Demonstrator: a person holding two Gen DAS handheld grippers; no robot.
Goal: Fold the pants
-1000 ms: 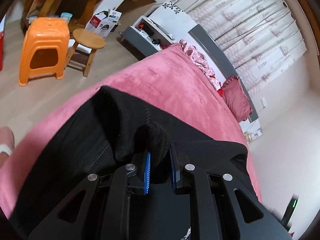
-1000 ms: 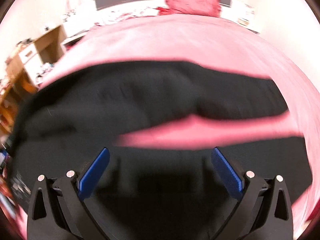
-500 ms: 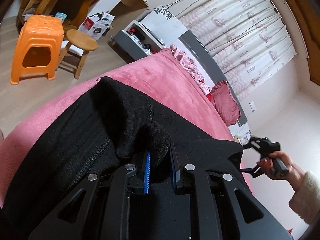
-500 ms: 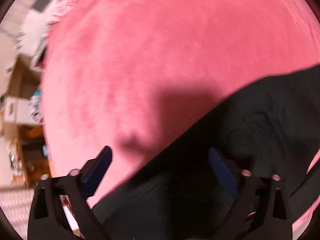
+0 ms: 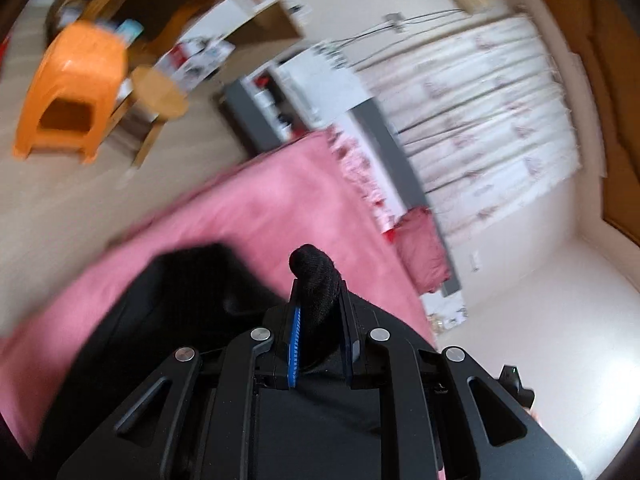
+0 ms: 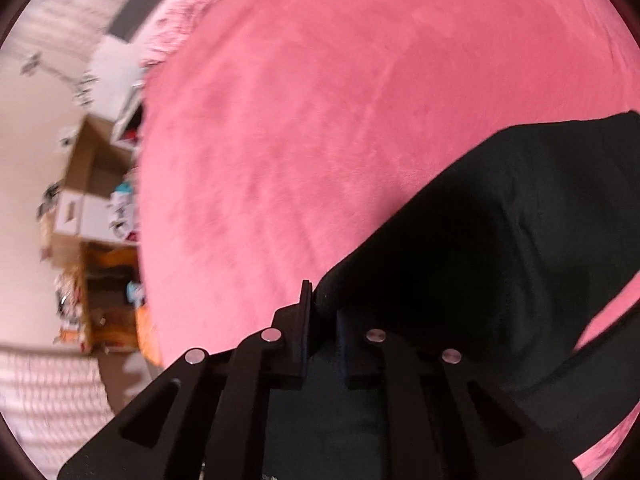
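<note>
Black pants [image 5: 192,304] lie on a pink bed [image 5: 260,208]. My left gripper [image 5: 320,304] is shut on a bunched fold of the pants [image 5: 316,276] that sticks up between its jaws, lifted off the bed. In the right wrist view my right gripper [image 6: 322,312] is shut on an edge of the pants [image 6: 480,248], and the cloth hangs away to the right over the bed [image 6: 320,120]. Both views are blurred by motion.
An orange plastic stool [image 5: 68,96] and a round wooden stool [image 5: 160,92] stand on the floor left of the bed. A red pillow [image 5: 420,252] lies at the bed's head. A desk and boxes [image 6: 92,200] stand beside the bed.
My right gripper has closed on the pants' edge; it was wide open before. My left gripper has lifted its fold higher off the bed. Both views swing fast.
</note>
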